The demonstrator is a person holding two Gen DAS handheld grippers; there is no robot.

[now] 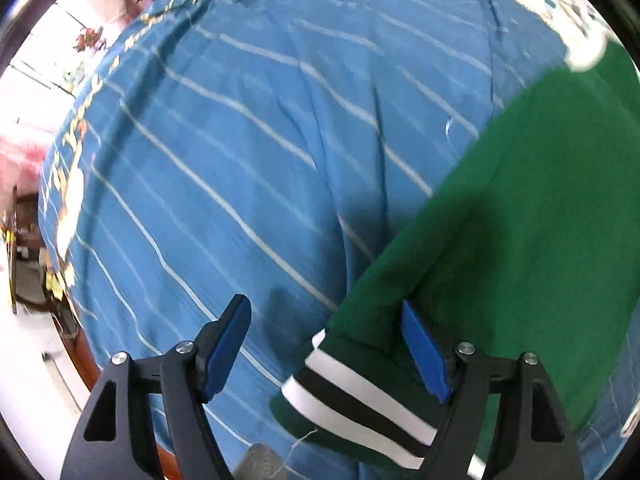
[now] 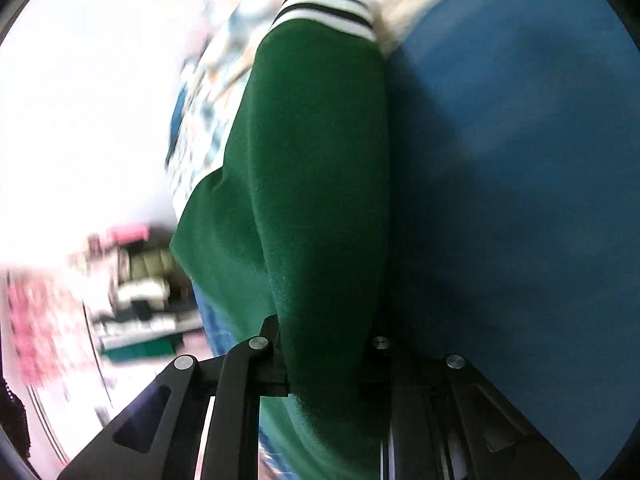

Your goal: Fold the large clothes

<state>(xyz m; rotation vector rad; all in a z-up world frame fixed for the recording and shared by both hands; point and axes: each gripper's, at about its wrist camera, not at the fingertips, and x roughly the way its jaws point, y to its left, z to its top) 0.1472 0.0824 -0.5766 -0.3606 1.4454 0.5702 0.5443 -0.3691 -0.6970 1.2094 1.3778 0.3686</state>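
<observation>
A green garment (image 1: 520,216) with a black-and-white striped cuff (image 1: 360,396) lies on a blue striped bedsheet (image 1: 240,140). My left gripper (image 1: 328,344) is open; the cuff end lies between its blue pads (image 1: 226,344), and the right pad touches the green cloth. In the right wrist view my right gripper (image 2: 324,360) is shut on the green garment (image 2: 316,180), which drapes forward over the fingers and hides the fingertips. Its striped cuff (image 2: 326,12) shows at the top.
The blue sheet (image 2: 520,160) covers a bed; a patterned pillow or cover (image 1: 568,4) lies at the far end. The bed's edge (image 1: 72,264) runs along the left, with a white floor and cluttered furniture (image 2: 136,280) beyond.
</observation>
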